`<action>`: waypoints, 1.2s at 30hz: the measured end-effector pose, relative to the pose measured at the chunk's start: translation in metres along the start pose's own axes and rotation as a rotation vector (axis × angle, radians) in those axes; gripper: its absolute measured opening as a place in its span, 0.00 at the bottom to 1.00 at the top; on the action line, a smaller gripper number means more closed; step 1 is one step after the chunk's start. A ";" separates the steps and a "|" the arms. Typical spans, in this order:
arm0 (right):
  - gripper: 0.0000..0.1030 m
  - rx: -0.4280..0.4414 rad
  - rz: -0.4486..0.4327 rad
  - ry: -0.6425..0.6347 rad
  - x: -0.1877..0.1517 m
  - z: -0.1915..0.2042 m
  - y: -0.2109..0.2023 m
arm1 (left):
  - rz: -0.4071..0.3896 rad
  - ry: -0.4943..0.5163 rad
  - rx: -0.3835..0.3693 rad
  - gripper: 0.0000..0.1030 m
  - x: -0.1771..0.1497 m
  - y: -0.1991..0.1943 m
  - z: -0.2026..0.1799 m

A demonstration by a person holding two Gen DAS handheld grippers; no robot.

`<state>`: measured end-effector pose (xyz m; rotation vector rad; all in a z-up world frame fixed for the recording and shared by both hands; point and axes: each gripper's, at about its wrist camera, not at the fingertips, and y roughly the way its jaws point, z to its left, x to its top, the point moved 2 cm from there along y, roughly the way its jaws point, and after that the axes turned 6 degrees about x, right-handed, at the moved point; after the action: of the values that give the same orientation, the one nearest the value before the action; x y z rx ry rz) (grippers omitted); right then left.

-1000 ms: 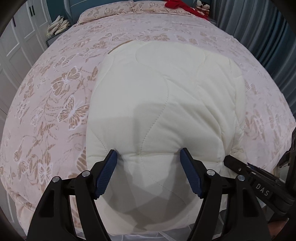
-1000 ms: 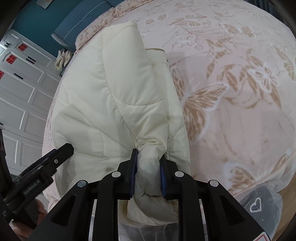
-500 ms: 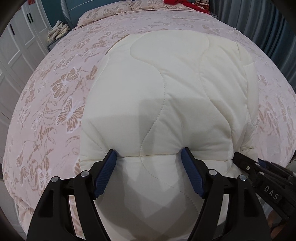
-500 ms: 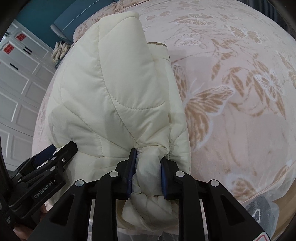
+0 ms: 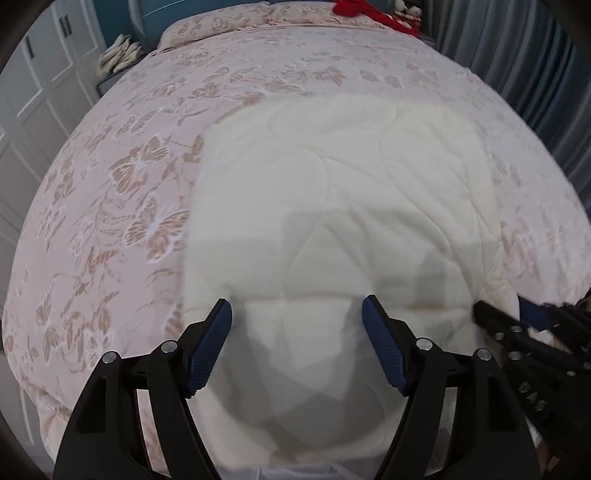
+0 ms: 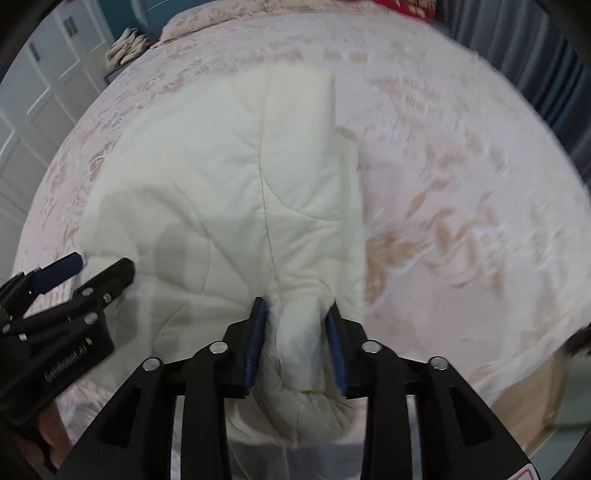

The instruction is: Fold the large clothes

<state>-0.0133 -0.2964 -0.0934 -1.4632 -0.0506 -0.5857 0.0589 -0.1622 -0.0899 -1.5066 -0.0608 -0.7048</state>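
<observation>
A cream quilted padded garment [image 5: 332,206] lies folded on the bed near its foot edge; it also shows in the right wrist view [image 6: 229,192]. My left gripper [image 5: 297,317] is open, its jaws wide apart over the garment's near edge. My right gripper [image 6: 297,317] has its jaws parted around a bunched cream fold [image 6: 301,332] at the garment's near right corner; the fold still sits between them. The right gripper also shows at the right edge of the left wrist view [image 5: 517,332], and the left gripper at the left of the right wrist view [image 6: 74,295].
The bed carries a pink butterfly-print cover [image 5: 122,192] with a pillow [image 5: 229,22] at its head. A red item [image 5: 369,11] lies at the far right. White wardrobe doors [image 5: 33,92] stand on the left, grey-blue curtains [image 5: 535,66] on the right.
My right gripper's jaws have opened wider around the bunched fold and the gripper has swung to face up the bed. The garment has dropped lower and flatter. My left gripper stays open.
</observation>
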 end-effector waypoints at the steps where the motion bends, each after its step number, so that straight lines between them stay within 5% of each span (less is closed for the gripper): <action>1: 0.39 -0.044 -0.025 -0.038 0.002 0.004 -0.013 | -0.009 -0.013 0.001 0.68 0.000 -0.006 0.006; 3: 0.41 -0.126 -0.051 -0.108 0.007 0.010 -0.027 | -0.021 -0.029 0.024 0.68 -0.002 -0.012 0.016; 6: 0.40 -0.141 -0.050 -0.159 0.018 0.016 -0.030 | -0.005 -0.034 0.037 0.68 -0.005 -0.007 0.025; 11: 0.21 -0.126 0.018 -0.192 0.020 0.018 -0.003 | 0.023 -0.039 0.025 0.70 -0.009 0.005 0.027; 36: 0.22 -0.206 0.093 -0.228 0.015 0.029 0.058 | 0.056 -0.034 0.034 0.84 -0.009 0.043 0.021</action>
<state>0.0319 -0.2742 -0.1373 -1.7182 -0.1027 -0.3543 0.0795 -0.1434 -0.1301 -1.4823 -0.0558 -0.6308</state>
